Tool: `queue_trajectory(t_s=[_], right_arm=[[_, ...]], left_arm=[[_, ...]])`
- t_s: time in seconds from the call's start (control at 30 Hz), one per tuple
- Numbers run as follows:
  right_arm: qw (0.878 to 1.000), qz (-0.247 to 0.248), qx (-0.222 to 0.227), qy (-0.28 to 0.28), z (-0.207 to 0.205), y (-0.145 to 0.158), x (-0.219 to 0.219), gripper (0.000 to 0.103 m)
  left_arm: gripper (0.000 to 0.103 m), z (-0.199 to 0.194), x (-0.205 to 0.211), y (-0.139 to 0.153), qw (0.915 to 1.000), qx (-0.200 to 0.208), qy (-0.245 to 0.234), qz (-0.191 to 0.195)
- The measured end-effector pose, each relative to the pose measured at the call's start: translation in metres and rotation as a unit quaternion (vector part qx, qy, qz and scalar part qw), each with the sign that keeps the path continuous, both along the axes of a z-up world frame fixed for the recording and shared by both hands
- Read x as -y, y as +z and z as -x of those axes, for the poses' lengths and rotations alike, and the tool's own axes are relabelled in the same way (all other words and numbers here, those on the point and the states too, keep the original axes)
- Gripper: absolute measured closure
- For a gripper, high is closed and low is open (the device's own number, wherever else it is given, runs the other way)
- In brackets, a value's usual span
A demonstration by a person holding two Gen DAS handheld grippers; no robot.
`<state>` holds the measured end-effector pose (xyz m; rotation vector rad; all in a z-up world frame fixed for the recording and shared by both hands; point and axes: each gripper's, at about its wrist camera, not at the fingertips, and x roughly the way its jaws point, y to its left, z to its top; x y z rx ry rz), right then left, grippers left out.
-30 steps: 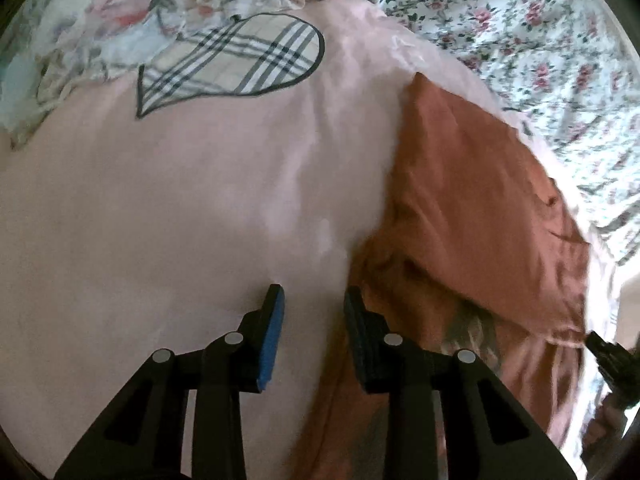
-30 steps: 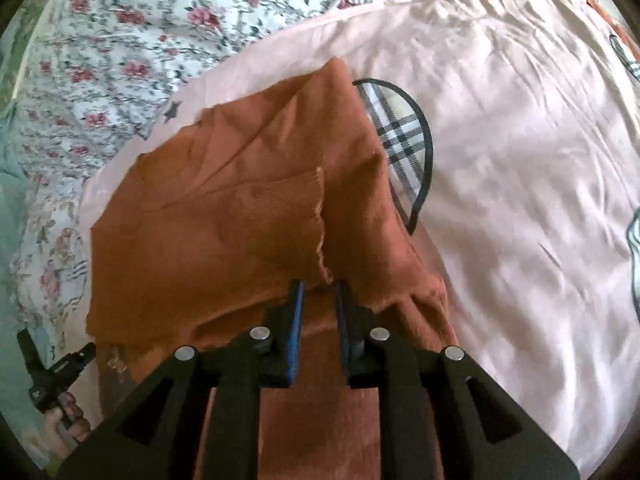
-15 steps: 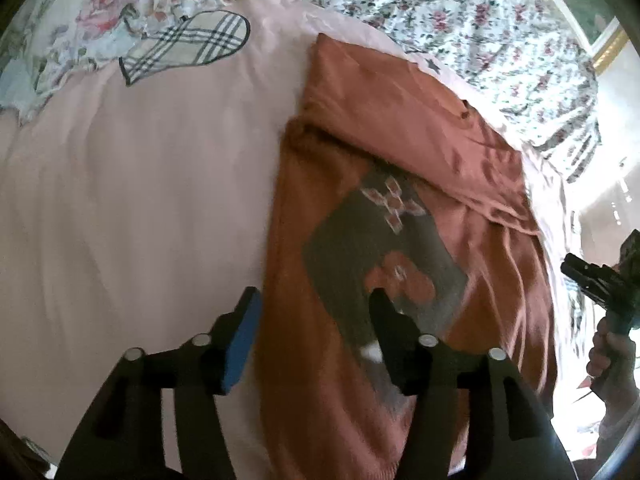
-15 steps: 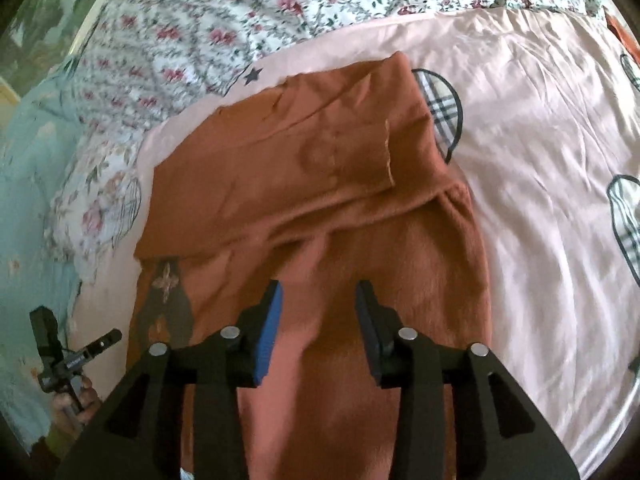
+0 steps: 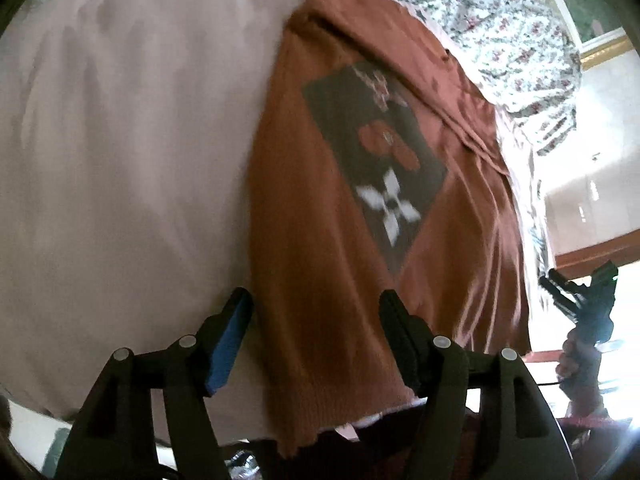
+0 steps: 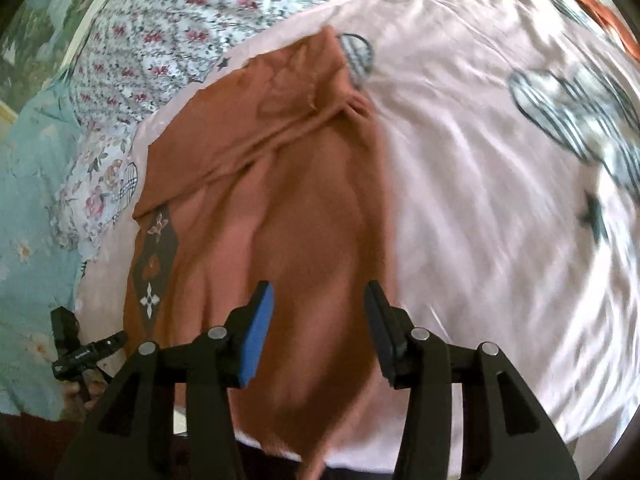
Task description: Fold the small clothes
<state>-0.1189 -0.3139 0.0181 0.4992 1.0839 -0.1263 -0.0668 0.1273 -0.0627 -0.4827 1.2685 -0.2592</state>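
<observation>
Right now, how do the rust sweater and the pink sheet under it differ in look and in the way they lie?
The rust sweater is a dark orange knit; the pink sheet is pale and smooth. The sweater bears one dark diamond patch with a white flower; the sheet bears several plaid shapes outlined in black. The sweater is partly folded, with its top part doubled over; the sheet is spread in one layer beneath it. Both lie flat on the bed, and both hang a little over its near edge.

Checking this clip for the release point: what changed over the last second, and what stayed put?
Both grippers, left gripper and right gripper, have just been opening and drew back toward the near hem of the rust sweater, nothing pinched between them. A second ago the right gripper was nearly shut at a folded edge. The sweater stays on the pink sheet, top part folded over, dark patterned patch showing.
</observation>
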Motion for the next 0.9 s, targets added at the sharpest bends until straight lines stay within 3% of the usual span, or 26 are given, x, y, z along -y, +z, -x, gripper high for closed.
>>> queue_trajectory(t_s=[0.2,0.3,0.37,0.4,0.47,0.5,0.53,0.57,0.77,0.87,0.9], right_arm=[[0.999,-0.028,-0.023,0.007,0.040,-0.024,-0.002,0.054],[0.998,-0.047,-0.026,0.011,0.046,-0.034,-0.005,0.054],[0.998,-0.062,-0.021,0.018,0.045,-0.040,-0.009,0.054],[0.998,-0.062,-0.023,0.019,0.045,-0.042,-0.011,0.054],[0.997,-0.067,-0.022,0.021,0.043,-0.047,-0.015,0.055],[0.997,-0.072,-0.020,0.023,0.043,-0.049,-0.016,0.063],[0.997,-0.075,-0.021,0.026,0.042,-0.049,-0.017,0.079],[0.996,-0.077,-0.026,0.024,0.044,-0.050,-0.017,0.096],[0.996,-0.092,-0.002,-0.007,0.072,-0.037,0.012,0.097],[0.996,-0.083,-0.012,0.004,0.067,-0.041,0.012,0.096],[0.996,-0.083,-0.022,0.007,0.063,-0.044,0.010,0.093]], left_arm=[[0.042,0.013,0.019,-0.001,0.9993,0.006,-0.034,-0.013],[0.056,0.012,0.022,-0.002,0.9992,0.005,-0.039,-0.011],[0.069,0.012,0.024,-0.003,0.9990,0.007,-0.042,-0.014],[0.081,0.012,0.024,-0.003,0.9987,0.008,-0.048,-0.017],[0.090,0.013,0.025,-0.002,0.9976,0.013,-0.058,-0.033],[0.094,0.013,0.027,-0.001,0.9972,0.016,-0.062,-0.038],[0.096,0.014,0.029,0.002,0.9963,0.023,-0.068,-0.048],[0.096,0.016,0.029,0.006,0.9958,0.030,-0.070,-0.051],[0.096,0.021,0.006,0.022,0.9966,0.050,-0.058,-0.030],[0.089,0.014,0.005,0.008,0.9978,0.014,-0.060,-0.025],[0.082,0.013,0.005,0.004,0.9978,0.003,-0.062,-0.025]])
